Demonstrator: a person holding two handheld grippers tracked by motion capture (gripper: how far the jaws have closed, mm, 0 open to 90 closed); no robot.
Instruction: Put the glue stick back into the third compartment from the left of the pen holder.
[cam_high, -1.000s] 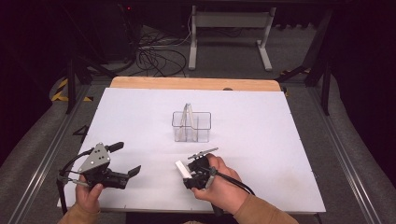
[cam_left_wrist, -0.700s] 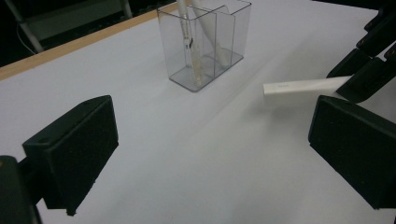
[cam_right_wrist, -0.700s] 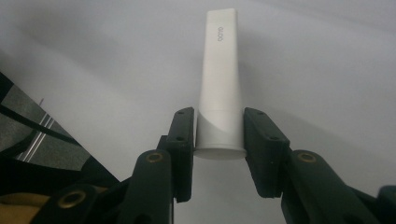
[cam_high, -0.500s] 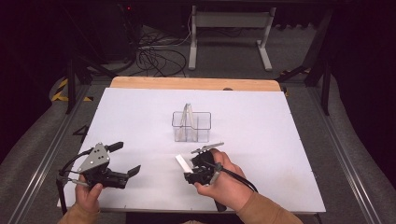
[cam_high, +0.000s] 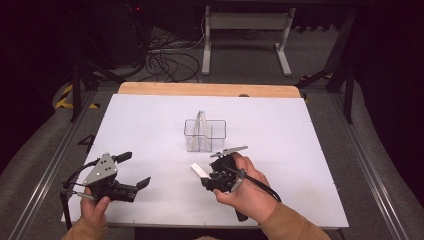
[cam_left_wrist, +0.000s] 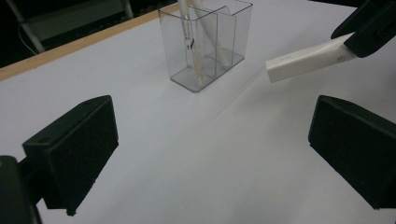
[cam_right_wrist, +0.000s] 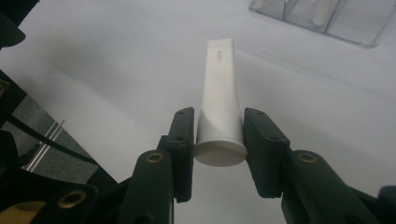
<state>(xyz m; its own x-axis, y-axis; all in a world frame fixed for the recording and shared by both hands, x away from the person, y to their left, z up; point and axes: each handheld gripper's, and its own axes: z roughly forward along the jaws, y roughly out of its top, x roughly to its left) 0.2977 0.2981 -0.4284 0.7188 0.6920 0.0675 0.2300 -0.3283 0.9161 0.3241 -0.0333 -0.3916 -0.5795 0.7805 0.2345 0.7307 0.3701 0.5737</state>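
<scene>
Right gripper (cam_right_wrist: 218, 135) pinching white tube (cam_right_wrist: 219, 93) by cap end, long axis aimed ahead; clear holder (cam_high: 205, 135) just beyond, nearer right; left gripper (cam_high: 131, 172) spread, empty

White table (cam_high: 300, 165) bare between my right gripper (cam_high: 207, 176) and the clear organizer (cam_high: 205, 135); open run there. Organizer stands mid-table, sticks rising from its left compartments, right compartment looks free from above. My left gripper (cam_high: 132, 172) sits well apart at near left. Table's right half and far edge open.
</scene>
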